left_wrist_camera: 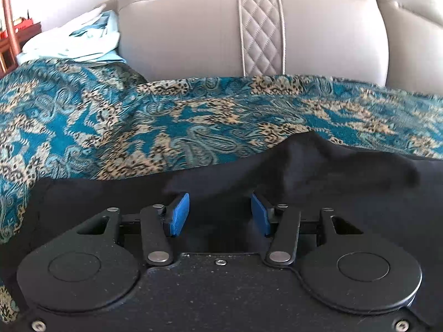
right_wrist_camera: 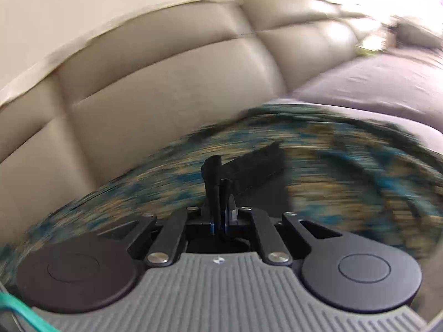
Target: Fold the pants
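From the left wrist, the pants (left_wrist_camera: 277, 182) lie dark and flat on a teal patterned blanket (left_wrist_camera: 138, 116) spread over a beige sofa (left_wrist_camera: 193, 33), with pale blue cloth (left_wrist_camera: 83, 41) heaped at the far left. The fabric is black, matte and thin, rucked into one soft ridge to the right of the left gripper (left_wrist_camera: 220, 213). Its blue pads (left_wrist_camera: 180, 213) stand apart over the cloth and press on nothing. The pants look light and limp, so they will likely sag and drag; a hem, waistband or doubled edge seems the best place to pinch.

From the right wrist, blurred by motion, the right gripper (right_wrist_camera: 221, 193) is clamped on a narrow bunch of the black pants (right_wrist_camera: 254, 163), which trail away above the blanket (right_wrist_camera: 360, 171). The sofa (right_wrist_camera: 152, 96) back fills the rest.
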